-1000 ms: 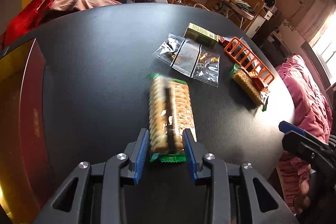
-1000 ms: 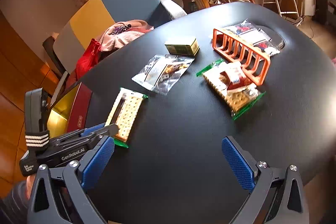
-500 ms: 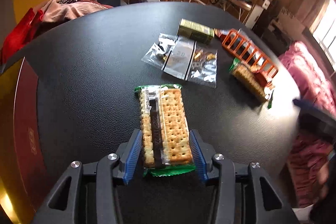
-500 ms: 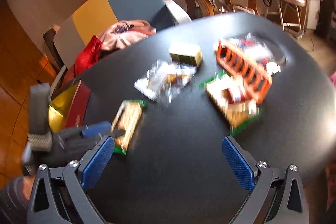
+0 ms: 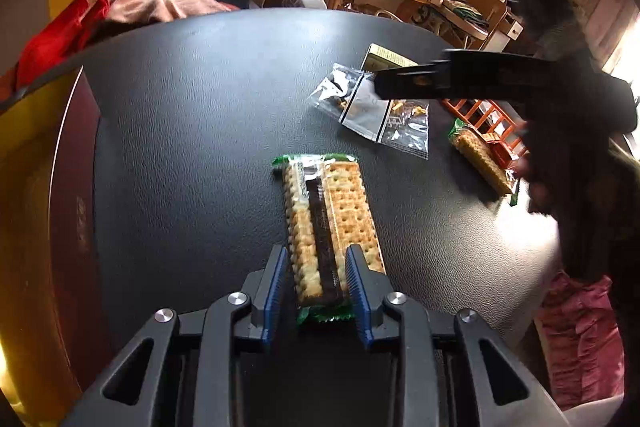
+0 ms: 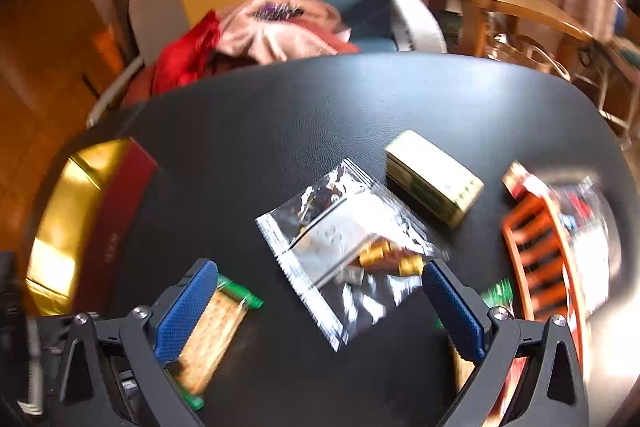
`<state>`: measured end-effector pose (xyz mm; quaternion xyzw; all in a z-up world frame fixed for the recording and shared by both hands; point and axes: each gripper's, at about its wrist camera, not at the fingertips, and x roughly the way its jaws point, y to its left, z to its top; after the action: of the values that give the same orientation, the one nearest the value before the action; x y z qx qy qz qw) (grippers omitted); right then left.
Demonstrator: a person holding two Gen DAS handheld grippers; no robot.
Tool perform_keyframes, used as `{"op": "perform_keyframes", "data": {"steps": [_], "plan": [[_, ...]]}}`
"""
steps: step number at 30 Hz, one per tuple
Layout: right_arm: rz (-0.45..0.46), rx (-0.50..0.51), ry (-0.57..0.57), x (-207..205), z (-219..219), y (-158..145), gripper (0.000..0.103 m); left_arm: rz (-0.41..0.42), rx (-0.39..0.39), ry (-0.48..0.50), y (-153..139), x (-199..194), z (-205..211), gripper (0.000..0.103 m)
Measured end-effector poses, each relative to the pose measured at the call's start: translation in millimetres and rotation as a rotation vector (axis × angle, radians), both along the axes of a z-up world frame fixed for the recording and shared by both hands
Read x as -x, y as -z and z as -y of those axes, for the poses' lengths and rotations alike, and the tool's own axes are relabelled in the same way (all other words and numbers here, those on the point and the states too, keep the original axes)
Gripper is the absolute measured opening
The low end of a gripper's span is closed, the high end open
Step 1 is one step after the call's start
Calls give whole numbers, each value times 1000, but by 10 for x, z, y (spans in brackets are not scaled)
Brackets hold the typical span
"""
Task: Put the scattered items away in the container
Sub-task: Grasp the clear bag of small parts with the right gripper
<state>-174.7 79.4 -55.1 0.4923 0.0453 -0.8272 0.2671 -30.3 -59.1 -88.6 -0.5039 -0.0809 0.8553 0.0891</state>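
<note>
the left gripper [image 5: 316, 283] has its blue-padded fingers [image 5: 273, 283] closed on the near end of a long green-edged clear pack of square crackers [image 5: 330, 219], which lies flat on the round black desk [image 5: 192, 147]. the right gripper [image 6: 320, 311] hangs with fingers [image 6: 186, 311] spread wide and holding nothing, above a crinkled clear plastic bag of small gold parts [image 6: 348, 251]. just beyond the bag sits a small yellow-green cardboard box [image 6: 434, 177]. to the right stands an orange plastic slatted rack [image 6: 540, 255]. at the desk's left edge is a red box with gold lining [image 6: 72, 227].
</note>
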Motion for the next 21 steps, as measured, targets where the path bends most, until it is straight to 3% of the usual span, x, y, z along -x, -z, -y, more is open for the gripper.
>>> {"op": "perform_keyframes", "data": {"steps": [12, 21], "plan": [[88, -60, -124, 507, 216, 392, 103, -33, 12, 27, -13, 57, -124, 50], [49, -173, -202, 306, 319, 489, 103, 3, 58, 48, 100, 103, -289, 56]]}}
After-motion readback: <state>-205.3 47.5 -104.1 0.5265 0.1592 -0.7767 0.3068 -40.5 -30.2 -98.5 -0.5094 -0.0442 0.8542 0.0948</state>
